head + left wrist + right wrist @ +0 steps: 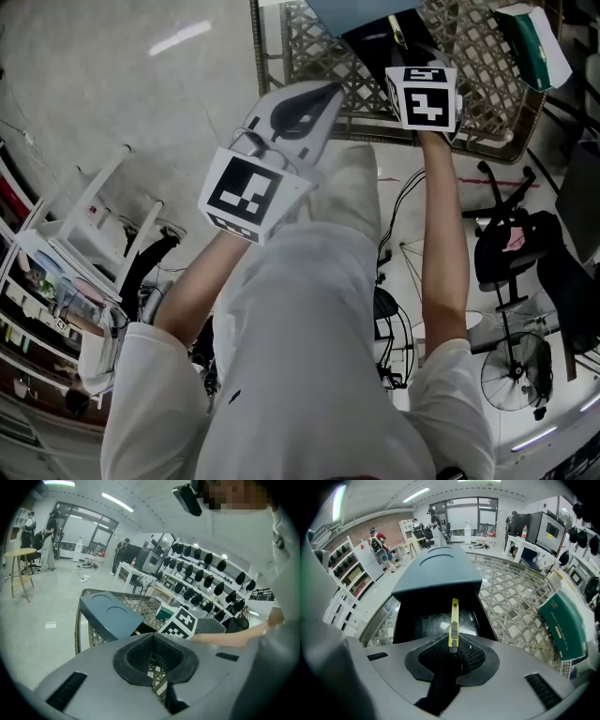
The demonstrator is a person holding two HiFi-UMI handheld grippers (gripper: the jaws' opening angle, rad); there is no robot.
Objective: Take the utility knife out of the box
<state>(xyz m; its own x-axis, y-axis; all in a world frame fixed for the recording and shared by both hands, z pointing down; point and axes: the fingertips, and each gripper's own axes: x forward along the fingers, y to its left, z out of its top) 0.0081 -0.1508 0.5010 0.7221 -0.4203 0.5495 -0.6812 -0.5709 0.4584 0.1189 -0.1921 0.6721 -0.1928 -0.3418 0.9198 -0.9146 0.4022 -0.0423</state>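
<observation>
A black box (pixel 405 616) with a raised blue lid (pixel 436 571) stands on the woven tabletop (pixel 515 597). The yellow utility knife (pixel 453 620) stands up over the box's opening, and my right gripper (pixel 452 651) is shut on its near end. From the head view the knife (pixel 398 36) shows just beyond the right gripper's marker cube (pixel 424 94), over the box (pixel 370 39). My left gripper (pixel 323 89) hovers at the table's near edge, left of the box, its jaws shut with nothing between them. The left gripper view shows the lid (pixel 110 616) ahead.
A green carton (pixel 562 625) lies on the table's right side, near the edge (pixel 534 37). On the floor below are a black office chair (pixel 511 253), a fan (pixel 516 370) and a white rack (pixel 94 216). People stand far back in the room.
</observation>
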